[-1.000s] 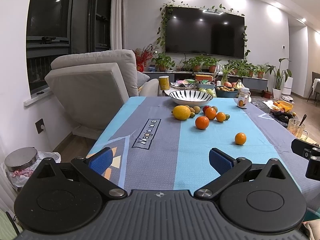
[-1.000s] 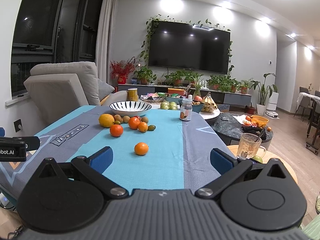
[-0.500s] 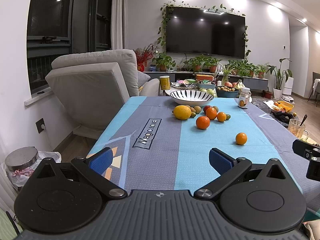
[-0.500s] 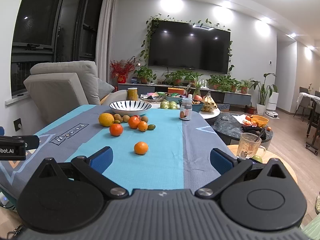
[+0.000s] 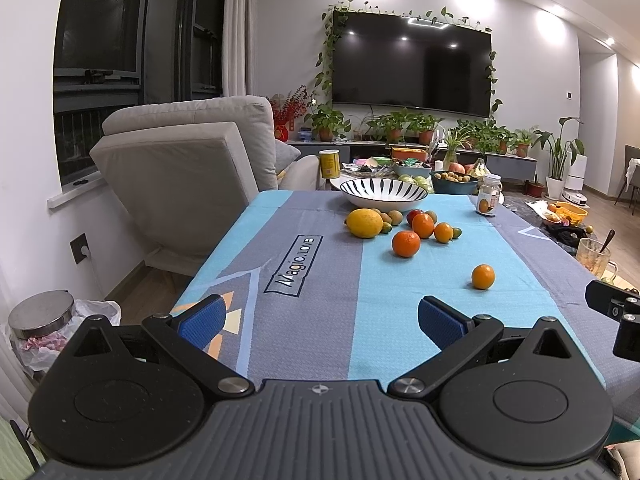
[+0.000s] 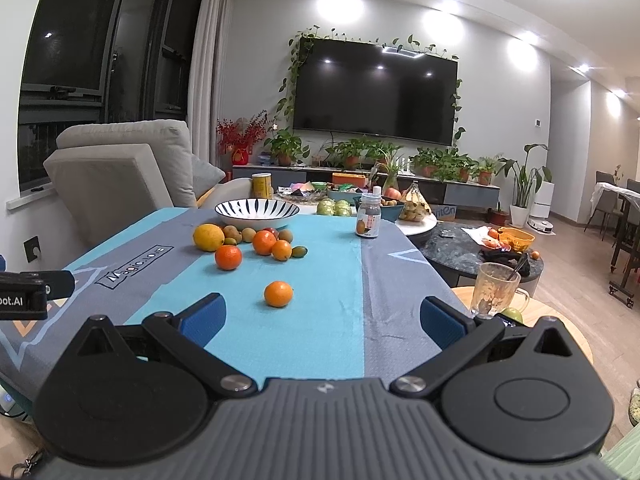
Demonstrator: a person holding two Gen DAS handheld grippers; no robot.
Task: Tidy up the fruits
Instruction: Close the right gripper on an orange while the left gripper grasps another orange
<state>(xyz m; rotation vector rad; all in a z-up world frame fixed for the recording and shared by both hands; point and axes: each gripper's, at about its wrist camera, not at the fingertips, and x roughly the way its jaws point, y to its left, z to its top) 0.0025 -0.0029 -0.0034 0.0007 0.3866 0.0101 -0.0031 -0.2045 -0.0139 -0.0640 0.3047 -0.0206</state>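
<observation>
Both the left gripper (image 5: 320, 322) and right gripper (image 6: 322, 320) hang spread wide and empty; the lone orange (image 6: 278, 294) sits apart from the bowl (image 6: 257, 213); a nudge could roll it off the table (image 6: 340, 320).

One orange (image 6: 278, 294) is sitting alone on the tablecloth (image 6: 340, 280), nearer than the fruit cluster (image 6: 250, 242) lying before the bowl (image 6: 256, 213).

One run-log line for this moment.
left gripper: open, empty | right gripper: open, empty | lone orange: nearest, on tablecloth | striped bowl: empty | fruit cluster: beside bowl
</observation>
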